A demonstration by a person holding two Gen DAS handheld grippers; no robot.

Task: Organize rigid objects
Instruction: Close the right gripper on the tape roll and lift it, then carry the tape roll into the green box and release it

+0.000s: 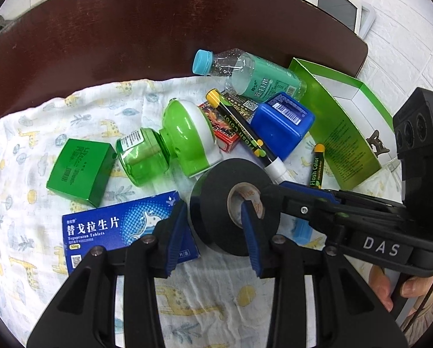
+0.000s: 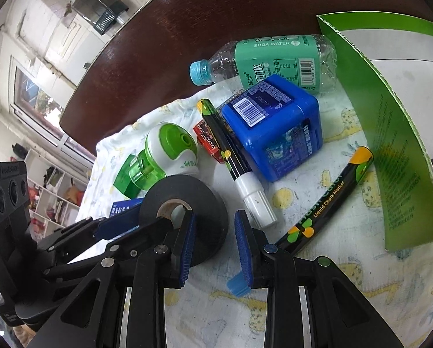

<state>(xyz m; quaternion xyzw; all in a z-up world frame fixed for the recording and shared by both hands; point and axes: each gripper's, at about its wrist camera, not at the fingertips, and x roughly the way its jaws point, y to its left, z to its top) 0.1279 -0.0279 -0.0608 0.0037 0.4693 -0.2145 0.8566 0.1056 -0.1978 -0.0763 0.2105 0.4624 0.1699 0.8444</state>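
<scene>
A black tape roll [image 1: 216,200] [image 2: 207,203] lies flat on the patterned cloth [image 1: 28,191]. My left gripper [image 1: 216,229] straddles its near wall, right finger in the core, left finger outside over the blue tablet box [image 1: 106,229]. My right gripper [image 2: 213,243] straddles the opposite wall, its left finger in the core, its right finger outside. Both sets of jaws stand open around the roll. Behind lie a green plug-in bottle [image 1: 170,145], green box [image 1: 80,168], blue cube box [image 1: 283,124], chalk markers [image 2: 332,197] and a soda bottle [image 2: 274,58].
An open green-and-white carton [image 2: 390,133] stands at the right edge of the cloth. A red card box [image 1: 222,133] lies under one marker. A small blue cap [image 2: 238,285] lies by my right finger. The dark wooden table [image 1: 129,37] extends behind.
</scene>
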